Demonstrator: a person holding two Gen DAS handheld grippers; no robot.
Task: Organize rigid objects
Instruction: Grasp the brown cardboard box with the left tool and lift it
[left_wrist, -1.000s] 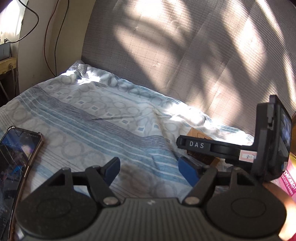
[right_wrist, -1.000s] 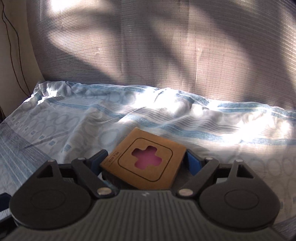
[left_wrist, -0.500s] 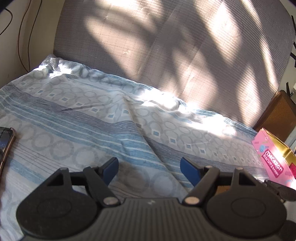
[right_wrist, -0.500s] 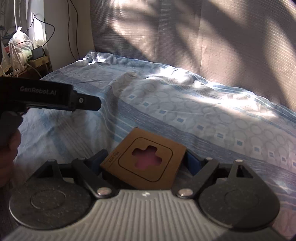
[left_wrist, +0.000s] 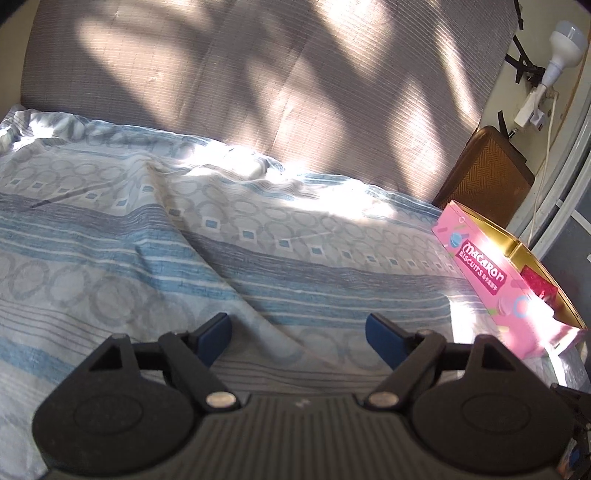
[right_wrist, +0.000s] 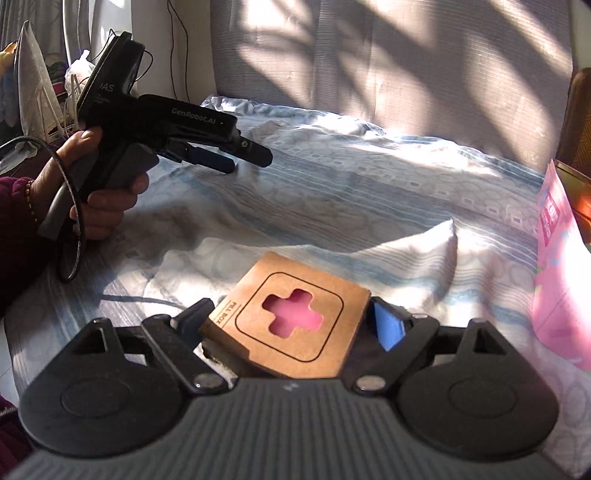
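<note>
right gripper (right_wrist: 291, 325) gripping pill box (right_wrist: 291, 314), left gripper (left_wrist: 297, 334) opening, seemingly empty

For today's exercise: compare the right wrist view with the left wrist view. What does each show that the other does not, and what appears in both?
Only the right wrist view: the pill box clamped in the right hand-held gripper, and a hand holding the left hand-held gripper.
Only the left wrist view: a light bulb on the wall, and the left hand-held gripper's opening, empty jaws.
Both: the patterned bedsheet and the pink macaron box.

1 pill box (right_wrist: 291, 325), 1 pink macaron box (left_wrist: 491, 280), 2 grippers: left gripper (left_wrist: 299, 334), right gripper (right_wrist: 288, 325).
</note>
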